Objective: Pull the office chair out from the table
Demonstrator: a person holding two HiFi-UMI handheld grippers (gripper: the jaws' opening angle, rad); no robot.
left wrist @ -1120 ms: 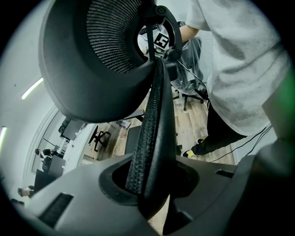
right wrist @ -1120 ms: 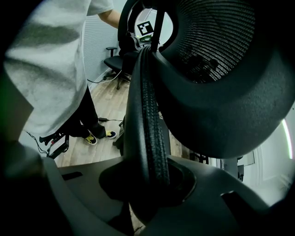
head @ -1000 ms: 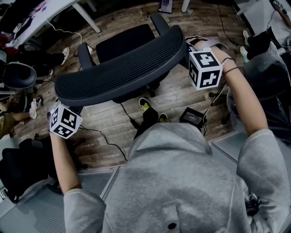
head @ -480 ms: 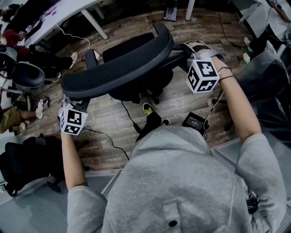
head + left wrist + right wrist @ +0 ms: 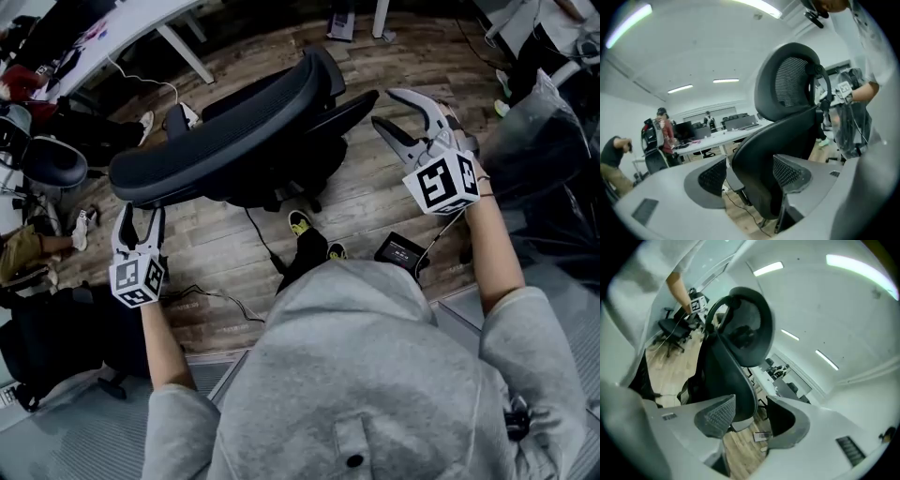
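Note:
The black mesh office chair [image 5: 244, 131] stands on the wood floor, out from the white table [image 5: 122, 19], its curved backrest turned at a slant. My left gripper [image 5: 139, 217] hangs just below the backrest's left end, jaws opening. In the left gripper view the chair's back [image 5: 787, 93] shows in the gap past my left gripper [image 5: 750, 178], and the pads do not press on it. My right gripper [image 5: 405, 117] sits to the right of the chair, apart from it, jaws opening and empty. The right gripper view has the backrest [image 5: 736, 348] beside the left pad of my right gripper [image 5: 750, 420].
A black box [image 5: 398, 250] and cables [image 5: 216, 298] lie on the floor near the person's shoes [image 5: 300, 223]. Another dark chair [image 5: 52, 159] and seated people are at the left. A plastic-wrapped bulk [image 5: 534, 141] stands at the right.
Both grippers were shut on the ends of the backrest; they have let go, opened and drawn back. The chair's back has swung to a steeper slant.

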